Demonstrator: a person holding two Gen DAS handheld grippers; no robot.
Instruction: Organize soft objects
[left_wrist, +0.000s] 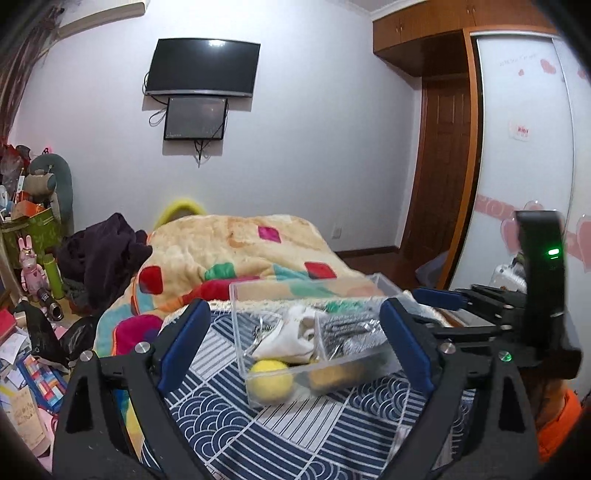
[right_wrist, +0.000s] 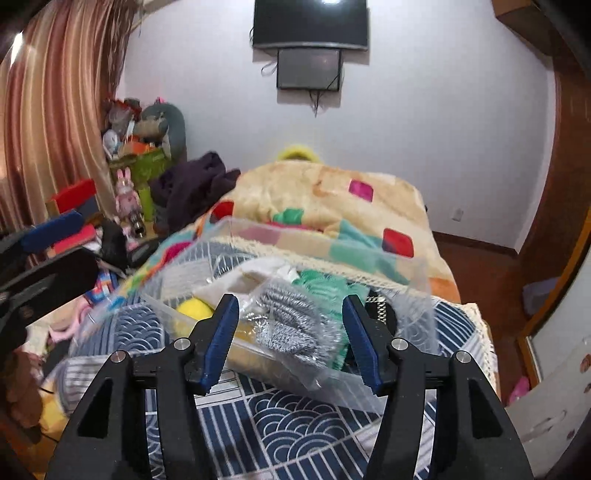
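A clear plastic box (left_wrist: 258, 391) stands on a navy patterned cloth (left_wrist: 295, 435). It holds a yellow ball (left_wrist: 269, 380), a white cloth (left_wrist: 295, 334), a grey knit item in a clear bag (left_wrist: 349, 334) and a green knit piece (right_wrist: 325, 286). My left gripper (left_wrist: 291, 343) is open, its fingers either side of the box's near end. My right gripper (right_wrist: 291, 339) is open just before the bagged grey knit (right_wrist: 291, 321), over the box (right_wrist: 354, 391). The right gripper also shows at the right of the left wrist view (left_wrist: 443, 299).
The cloth (right_wrist: 295, 432) lies on a bed with a beige blanket with coloured squares (left_wrist: 236, 251). A dark garment (left_wrist: 103, 254) lies at its left. Cluttered toys and boxes (left_wrist: 33, 236) stand at the left. A wardrobe (left_wrist: 524, 166) is at the right.
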